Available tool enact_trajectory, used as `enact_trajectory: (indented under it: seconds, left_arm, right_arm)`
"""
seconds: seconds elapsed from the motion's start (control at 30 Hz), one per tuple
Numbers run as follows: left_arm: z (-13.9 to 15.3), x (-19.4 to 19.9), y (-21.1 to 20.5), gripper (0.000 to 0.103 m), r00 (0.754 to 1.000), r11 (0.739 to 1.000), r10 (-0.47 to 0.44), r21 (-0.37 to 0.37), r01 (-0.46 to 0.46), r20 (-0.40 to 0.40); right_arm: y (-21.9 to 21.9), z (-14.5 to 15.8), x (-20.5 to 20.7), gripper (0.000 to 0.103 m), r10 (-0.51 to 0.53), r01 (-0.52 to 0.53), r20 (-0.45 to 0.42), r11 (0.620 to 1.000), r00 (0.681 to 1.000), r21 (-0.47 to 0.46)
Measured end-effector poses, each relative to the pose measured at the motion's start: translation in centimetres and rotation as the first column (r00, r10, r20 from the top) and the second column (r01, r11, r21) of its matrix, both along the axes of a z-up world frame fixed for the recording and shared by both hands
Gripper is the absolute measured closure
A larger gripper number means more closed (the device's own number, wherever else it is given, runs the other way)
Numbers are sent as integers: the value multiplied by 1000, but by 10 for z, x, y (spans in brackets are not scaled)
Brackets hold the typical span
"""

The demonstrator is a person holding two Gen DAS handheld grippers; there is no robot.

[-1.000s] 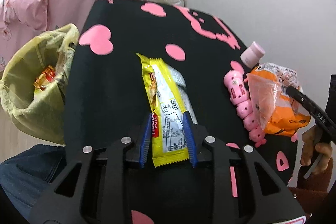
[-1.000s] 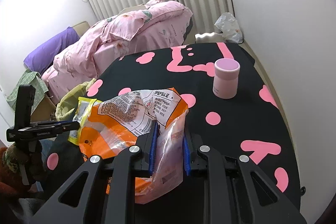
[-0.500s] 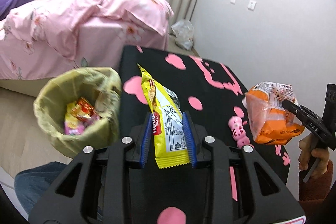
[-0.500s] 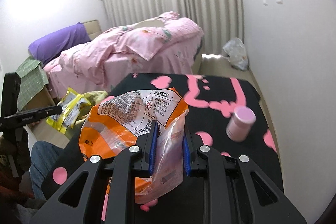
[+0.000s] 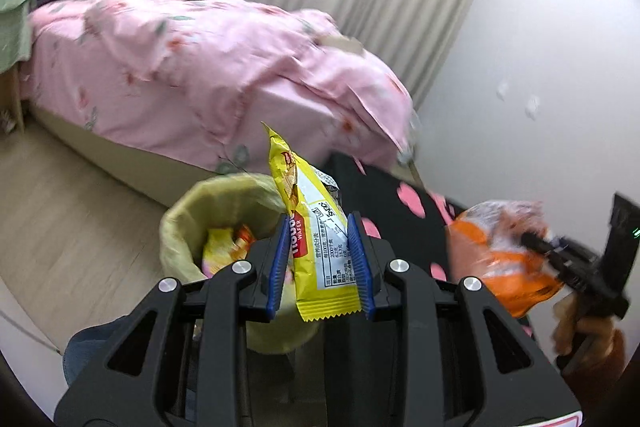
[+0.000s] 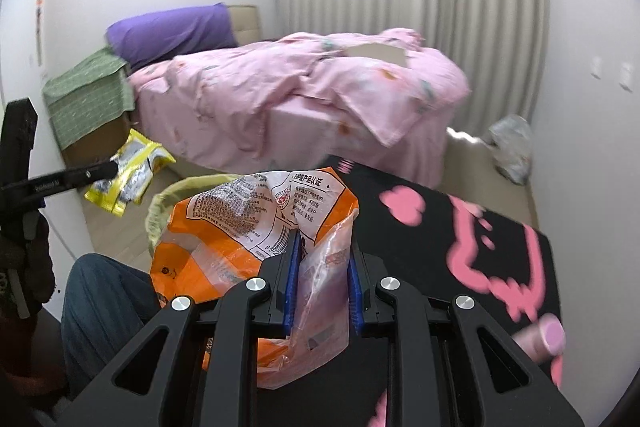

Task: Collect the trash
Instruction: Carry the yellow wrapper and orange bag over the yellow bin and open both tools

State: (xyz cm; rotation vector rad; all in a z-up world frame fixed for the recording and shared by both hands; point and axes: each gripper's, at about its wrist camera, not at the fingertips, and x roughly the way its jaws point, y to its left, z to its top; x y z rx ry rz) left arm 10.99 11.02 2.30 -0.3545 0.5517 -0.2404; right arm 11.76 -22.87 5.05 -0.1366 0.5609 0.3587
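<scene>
My left gripper (image 5: 320, 259) is shut on a yellow wafer wrapper (image 5: 316, 231) and holds it in the air right beside the rim of a bin lined with a yellow-green bag (image 5: 200, 211), which holds several wrappers. My right gripper (image 6: 322, 279) is shut on an orange and clear snack bag (image 6: 240, 227), held above the black table with pink shapes (image 6: 440, 227). In the left wrist view the orange bag (image 5: 496, 251) hangs at the right. In the right wrist view the yellow wrapper (image 6: 128, 171) shows at the left, above the bin (image 6: 172, 203).
A bed with a pink duvet (image 5: 200, 75) stands behind the bin. A pink cup (image 6: 544, 339) lies at the table's right edge. A white plastic bag (image 6: 512, 147) lies on the floor by the wall. My knee in jeans (image 6: 104, 299) is beside the bin.
Both grippers have lifted off the table with their wrappers and swung left toward the bin. The yellow wrapper now hangs next to the bin's rim.
</scene>
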Motion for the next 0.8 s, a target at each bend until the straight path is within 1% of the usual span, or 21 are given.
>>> enact_trajectory:
  seconds: [0.13,0.17,0.2,0.3,0.33,0.43,0.47,0.53,0.57,0.6,0.7,0.8]
  left_arm:
    - [2,4,22,75,998,998,51,-43,-50,20]
    - [0,7,25,75,998,997,57,-47,-57,19]
    - [-3,9,27,75,998,997,59,-52,-59,14]
    - [-17,28,28,75,999,996,34,-87,-36,-23]
    - [-23,34,27,75,999,995,25,-97,-28,-37]
    - [-47,58,20,75,996,994,6,-112,-16,-93]
    - [-56,65,17,75,993,994,1,-107,-13,-116]
    - [-78,80,16,75,983,997,20,-73,-34,-184]
    - [-87,85,15,75,977,997,31,-57,-44,-209]
    - [-98,92,15,75,968,998,48,-32,-58,-245]
    - [-125,105,18,76,945,996,85,12,-86,-317]
    - [-138,112,17,76,932,995,95,38,-87,-349]
  right_arm:
    - [49,-7,49,82,90,-91,-40,996,995,-7]
    - [67,-14,69,82,122,-122,-64,992,990,-8]
    - [75,-17,78,82,130,-132,-75,991,989,-9]
    - [111,-34,113,82,181,-182,-131,983,975,7]
    - [124,-43,127,82,206,-204,-160,979,966,27]
    - [150,-63,152,82,252,-244,-225,968,941,60]
    - [160,-73,164,82,283,-272,-256,959,924,78]
    - [167,-83,174,82,308,-293,-290,952,906,92]
    - [170,-92,185,82,323,-305,-327,946,888,106]
    - [172,-95,189,82,326,-307,-340,945,882,111]
    - [180,-107,201,82,332,-319,-385,943,861,99]
    - [194,-119,210,82,338,-347,-414,936,845,57]
